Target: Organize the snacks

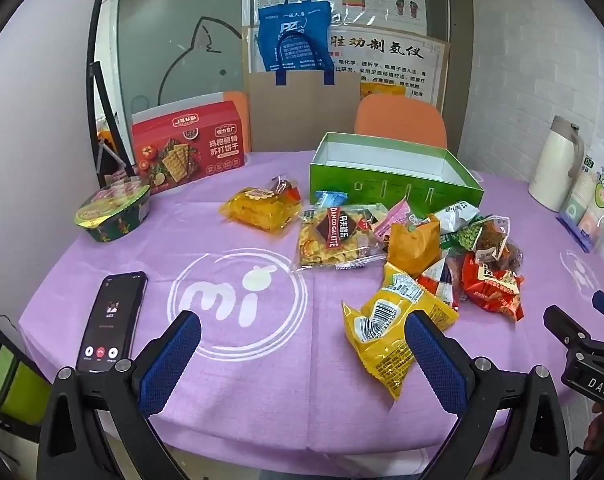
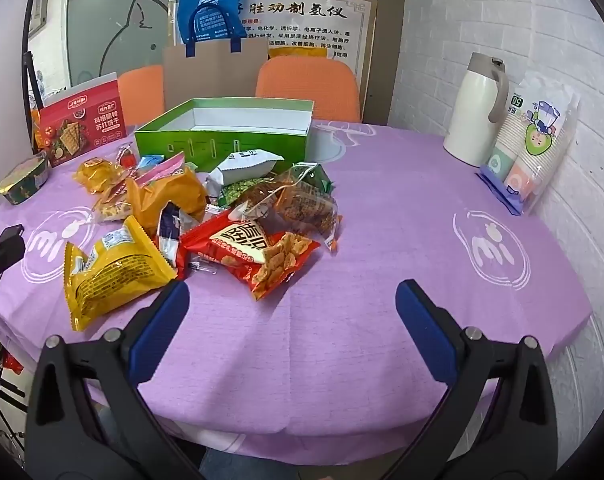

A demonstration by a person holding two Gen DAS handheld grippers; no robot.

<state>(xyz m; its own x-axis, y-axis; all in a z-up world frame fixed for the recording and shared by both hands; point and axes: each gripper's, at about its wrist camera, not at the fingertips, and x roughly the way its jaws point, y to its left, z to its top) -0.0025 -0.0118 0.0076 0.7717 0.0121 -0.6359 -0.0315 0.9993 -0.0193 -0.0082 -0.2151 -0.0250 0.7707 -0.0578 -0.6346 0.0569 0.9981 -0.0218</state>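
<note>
Both the left gripper and right gripper gape wide and empty; the yellow packet, at ten o'clock, looks light, crinkly, slippery, best pinched by its crimped edge.

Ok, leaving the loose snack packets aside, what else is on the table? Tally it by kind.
Boxes: 2 (open green box, red cracker box)
noodle bowl: 1
phone: 1
thermos jug: 1
paper cup pack: 1
Total: 6
</note>
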